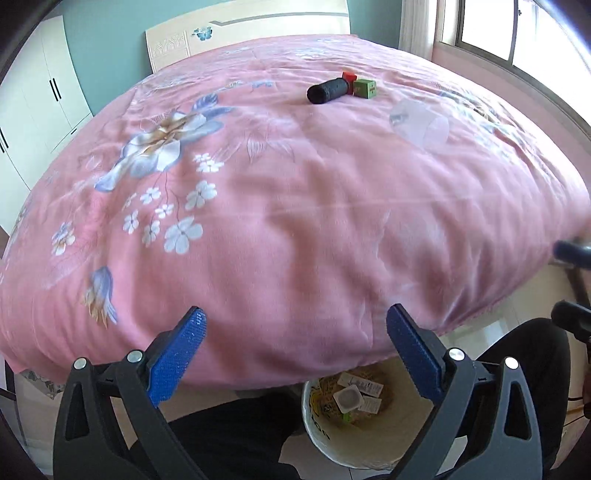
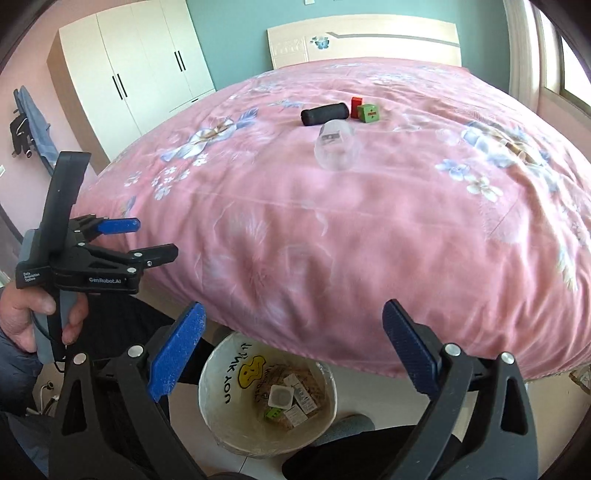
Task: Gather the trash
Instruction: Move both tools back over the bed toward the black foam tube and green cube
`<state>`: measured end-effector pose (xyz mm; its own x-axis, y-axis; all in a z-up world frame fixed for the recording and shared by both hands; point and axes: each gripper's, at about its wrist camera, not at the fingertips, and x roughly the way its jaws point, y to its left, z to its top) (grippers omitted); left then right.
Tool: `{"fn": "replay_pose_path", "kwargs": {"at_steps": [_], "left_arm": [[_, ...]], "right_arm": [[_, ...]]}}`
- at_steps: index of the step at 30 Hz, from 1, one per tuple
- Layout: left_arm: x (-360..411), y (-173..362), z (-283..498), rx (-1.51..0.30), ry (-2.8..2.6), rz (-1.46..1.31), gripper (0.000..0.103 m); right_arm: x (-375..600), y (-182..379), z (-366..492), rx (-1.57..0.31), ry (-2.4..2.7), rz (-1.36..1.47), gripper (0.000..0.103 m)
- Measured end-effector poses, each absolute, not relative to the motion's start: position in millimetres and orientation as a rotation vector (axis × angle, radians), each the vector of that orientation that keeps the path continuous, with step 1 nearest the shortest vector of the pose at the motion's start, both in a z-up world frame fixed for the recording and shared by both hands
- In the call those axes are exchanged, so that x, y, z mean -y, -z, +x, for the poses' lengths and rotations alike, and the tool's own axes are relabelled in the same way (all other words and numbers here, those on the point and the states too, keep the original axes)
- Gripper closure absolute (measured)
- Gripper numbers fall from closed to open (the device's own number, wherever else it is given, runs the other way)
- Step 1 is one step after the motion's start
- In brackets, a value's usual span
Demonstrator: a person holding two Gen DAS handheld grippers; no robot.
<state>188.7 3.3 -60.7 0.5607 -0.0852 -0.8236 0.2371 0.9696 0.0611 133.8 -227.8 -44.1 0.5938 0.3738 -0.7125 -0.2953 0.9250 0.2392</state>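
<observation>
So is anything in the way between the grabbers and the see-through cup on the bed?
No. Only bare pink blanket lies between the open right gripper and the clear cup. The left gripper is open too.

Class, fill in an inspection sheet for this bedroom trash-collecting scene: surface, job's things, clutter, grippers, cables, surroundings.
Surface: pink floral bedspread, wrinkled.
Job's things: clear plastic cup lying on its side; black cylinder, red block and green cube grouped beyond it; trash bucket on the floor, wrappers inside.
Clutter: nothing seen.
Grippers: left gripper open, empty; right gripper open, empty.
Cables: thin black cord below the left hand.
Surroundings: white wardrobe, headboard, window.
</observation>
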Motion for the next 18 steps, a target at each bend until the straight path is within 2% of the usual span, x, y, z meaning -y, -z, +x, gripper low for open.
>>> {"fn": "replay_pose_path", "kwargs": {"at_steps": [7,18], "left_arm": [[6.7,37.1,213.4,-0.884,0.248,0.203,0.004],[5.8,20.6,243.5,-0.854,0.261,0.233,0.004]], "right_arm": [[236.0,19.3,155.7,-0.780,-0.251,0.097,0.009],[241.7,14.7,196.3,-0.783,-0.259,0.029,0.010]]}}
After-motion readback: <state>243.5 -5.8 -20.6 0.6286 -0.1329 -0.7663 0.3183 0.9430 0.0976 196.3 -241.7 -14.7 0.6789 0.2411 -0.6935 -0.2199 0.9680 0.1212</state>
